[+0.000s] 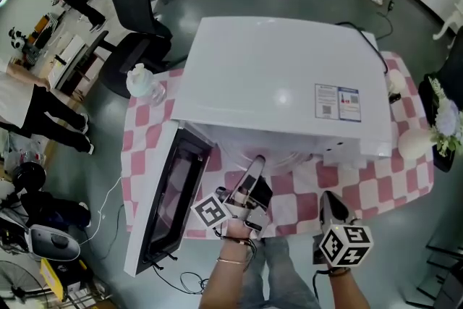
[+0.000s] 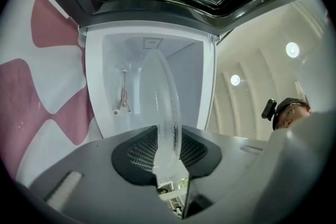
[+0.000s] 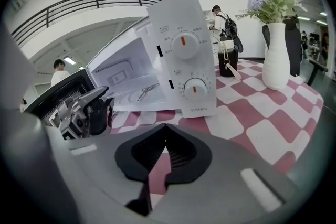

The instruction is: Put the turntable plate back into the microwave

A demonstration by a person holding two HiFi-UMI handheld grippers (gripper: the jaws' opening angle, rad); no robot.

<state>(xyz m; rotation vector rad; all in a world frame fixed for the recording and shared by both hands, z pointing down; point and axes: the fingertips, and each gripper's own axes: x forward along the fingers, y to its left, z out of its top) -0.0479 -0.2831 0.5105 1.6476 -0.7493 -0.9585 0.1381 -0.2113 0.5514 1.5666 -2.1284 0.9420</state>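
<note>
Glass turntable plate (image 2: 164,107) is pinched by its rim in my left hand-held gripper (image 2: 167,157), both pads pressed on it, and I see it edge-on, pointing straight at the open cavity (image 2: 113,68) of the microwave (image 1: 282,83). I can't tell if its far edge is past the sill yet. That hand-held gripper (image 1: 255,164) is rolled onto its side, so the pink-and-white checked cloth sits along one side of its view and the mesh of the door (image 1: 170,199) along the top. The door hangs wide open on my left, just beside my left wrist, so that side is tight. The white cavity walls frame the plate with a bit of room all round, and a small spindly piece (image 2: 123,99) lies on the cavity floor. My right hand-held gripper (image 3: 165,152) is closed on nothing, tilted down over the desk (image 1: 405,155) in front of the control panel (image 3: 184,55). Bare cloth runs off to its right as far as the white vase (image 3: 276,55).
</note>
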